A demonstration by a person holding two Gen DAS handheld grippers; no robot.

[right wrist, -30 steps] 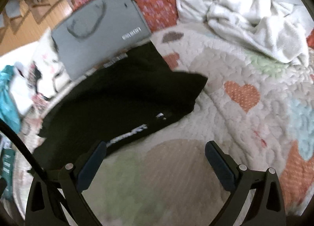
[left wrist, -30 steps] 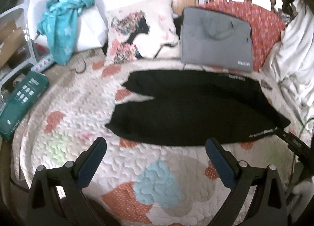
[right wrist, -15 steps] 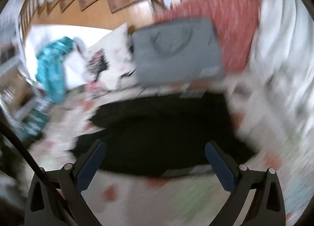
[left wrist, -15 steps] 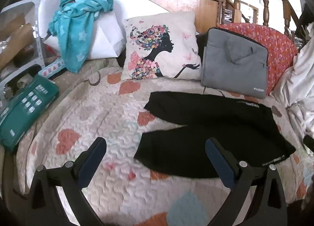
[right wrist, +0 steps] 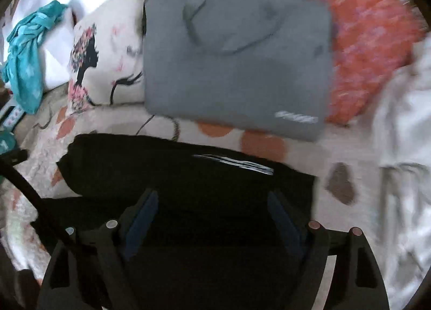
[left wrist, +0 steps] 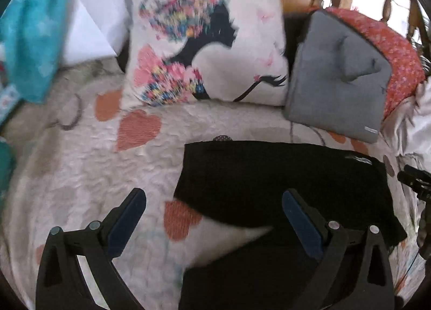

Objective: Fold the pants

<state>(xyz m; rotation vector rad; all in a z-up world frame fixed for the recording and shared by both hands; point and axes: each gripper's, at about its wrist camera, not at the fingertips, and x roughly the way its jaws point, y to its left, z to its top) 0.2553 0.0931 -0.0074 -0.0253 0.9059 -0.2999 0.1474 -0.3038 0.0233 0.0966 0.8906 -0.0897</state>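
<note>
The black fabric pants (left wrist: 282, 188) lie flat on the heart-patterned quilted bed cover (left wrist: 107, 164). Behind them, a white cushion printed with a woman's silhouette (left wrist: 207, 40) stands left of the grey fabric laptop bag (left wrist: 339, 78), which leans on a red patterned cushion (left wrist: 396, 51). A teal cloth (left wrist: 29, 27) lies far left; white bedding (right wrist: 404, 121) lies right.

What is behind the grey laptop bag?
A red floral cushion stands behind the grey laptop bag, showing above and right of it. The part of the cushion behind the bag is hidden.
</note>
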